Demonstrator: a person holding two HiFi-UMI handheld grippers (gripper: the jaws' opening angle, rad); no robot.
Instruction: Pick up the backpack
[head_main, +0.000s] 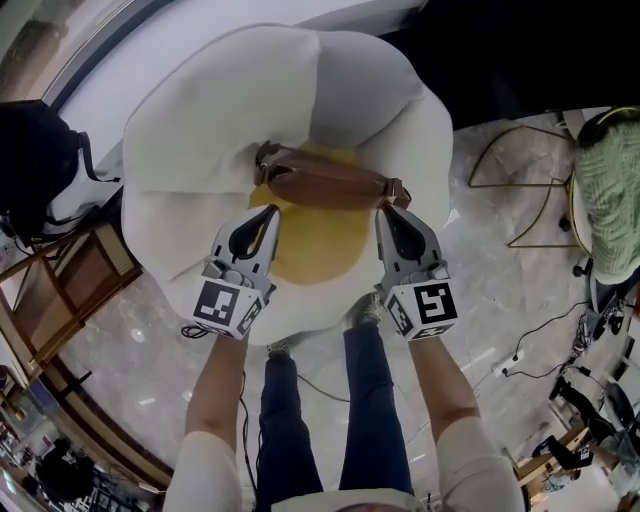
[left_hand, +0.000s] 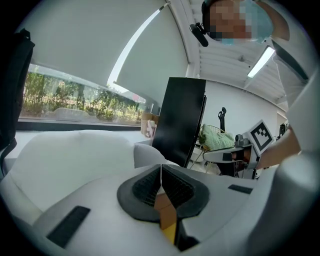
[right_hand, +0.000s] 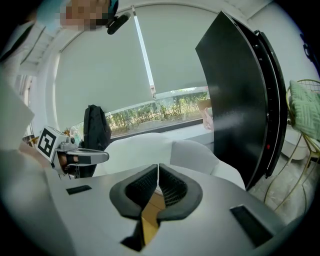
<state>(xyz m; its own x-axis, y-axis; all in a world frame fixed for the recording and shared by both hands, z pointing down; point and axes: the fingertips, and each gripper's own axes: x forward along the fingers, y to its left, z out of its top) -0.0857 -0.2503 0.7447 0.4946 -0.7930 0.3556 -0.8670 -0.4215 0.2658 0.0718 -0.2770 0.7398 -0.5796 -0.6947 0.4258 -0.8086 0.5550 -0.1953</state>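
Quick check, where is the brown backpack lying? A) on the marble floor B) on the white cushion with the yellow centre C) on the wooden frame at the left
B: the head view shows the brown backpack lying across the white cushion, over its yellow centre.

The backpack (head_main: 325, 185) lies crosswise on the middle of the big cushion seat (head_main: 200, 130). The left gripper (head_main: 269, 210) is at its left end and the right gripper (head_main: 385, 208) at its right end (whether they touch it cannot be told). The person's legs (head_main: 325, 420) stand at the seat's near edge. A tall panel (head_main: 500, 50) stands behind the seat on the right, a wire frame (head_main: 520, 180) on the floor right of it, a wooden rack (head_main: 70, 290) to its left.
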